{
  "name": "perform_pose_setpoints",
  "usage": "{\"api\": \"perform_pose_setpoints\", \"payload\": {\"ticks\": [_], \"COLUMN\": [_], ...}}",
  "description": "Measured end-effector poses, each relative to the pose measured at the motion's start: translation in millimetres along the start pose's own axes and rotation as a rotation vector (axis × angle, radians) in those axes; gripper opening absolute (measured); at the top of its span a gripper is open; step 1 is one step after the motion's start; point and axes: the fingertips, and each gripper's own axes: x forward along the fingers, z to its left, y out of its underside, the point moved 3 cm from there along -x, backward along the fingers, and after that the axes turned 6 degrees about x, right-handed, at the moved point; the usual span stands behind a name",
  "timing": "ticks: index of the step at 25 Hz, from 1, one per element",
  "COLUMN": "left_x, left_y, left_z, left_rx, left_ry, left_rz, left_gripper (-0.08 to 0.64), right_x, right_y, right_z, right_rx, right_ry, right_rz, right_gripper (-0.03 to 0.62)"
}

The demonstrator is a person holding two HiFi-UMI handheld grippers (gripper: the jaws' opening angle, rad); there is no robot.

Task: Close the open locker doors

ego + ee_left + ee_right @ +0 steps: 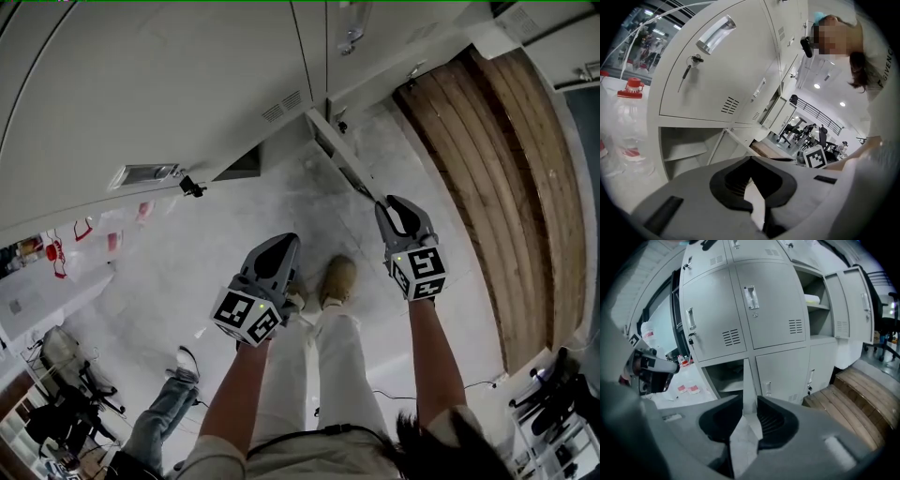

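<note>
A low locker door [339,159] stands swung out from the grey locker bank, seen edge-on in the head view. My right gripper [386,201] is at its free end. In the right gripper view the door's thin edge [749,378] runs straight into the gap between the jaws, which close against it [749,404]. Behind it the open compartment [725,376] shows a shelf. A second door [855,301] hangs open at the upper right. My left gripper [281,244] hovers over the floor left of the low door, its tips together and holding nothing [751,161].
A wooden step [497,169] lies right of the lockers. My own shoes [337,279] stand just below the grippers. Keys hang from a shut locker [689,65]. Clear bottles with red caps [630,89] stand at the left. Someone's leg [164,412] and office chairs [66,394] are at bottom left.
</note>
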Motion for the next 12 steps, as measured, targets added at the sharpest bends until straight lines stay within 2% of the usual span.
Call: {"api": "perform_pose_setpoints", "payload": {"ticks": [12], "left_x": [-33], "left_y": [0], "left_z": [50], "left_rx": [0.001], "left_ry": [-0.036], "left_rz": [0.0], "left_gripper": [-0.003], "right_x": [28], "right_y": [17], "right_z": [93], "right_rx": [0.052], "right_ry": [-0.089], "right_rz": [0.046], "right_gripper": [0.118]}}
